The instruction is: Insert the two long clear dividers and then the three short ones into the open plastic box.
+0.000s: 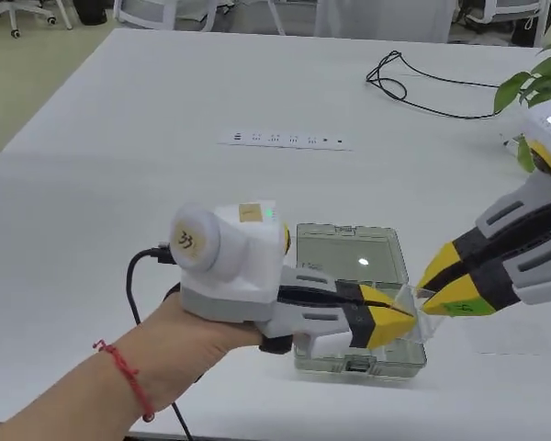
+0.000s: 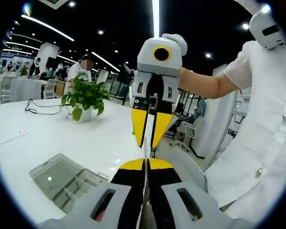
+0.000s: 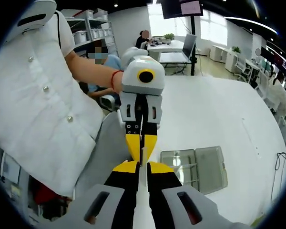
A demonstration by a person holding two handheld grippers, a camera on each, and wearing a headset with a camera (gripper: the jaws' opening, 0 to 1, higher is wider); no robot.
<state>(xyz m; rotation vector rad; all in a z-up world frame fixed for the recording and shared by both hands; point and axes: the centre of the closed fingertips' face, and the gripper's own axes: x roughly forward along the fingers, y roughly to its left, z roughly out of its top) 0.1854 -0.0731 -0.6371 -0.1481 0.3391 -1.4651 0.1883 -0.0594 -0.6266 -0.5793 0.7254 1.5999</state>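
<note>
Left claw [image 1: 402, 315] and right claw [image 1: 428, 289] both pinch one clear plastic divider [image 1: 416, 302] above the open clear plastic box [image 1: 349, 253]. Divider unseated; seated count unclear.

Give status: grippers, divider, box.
Left gripper and right gripper both shut on clear divider, tip to tip. Held over open box, not seated. Plant, cable well aside.

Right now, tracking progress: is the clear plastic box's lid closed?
No, the clear plastic box lies open, its lid flat beside the base.
</note>
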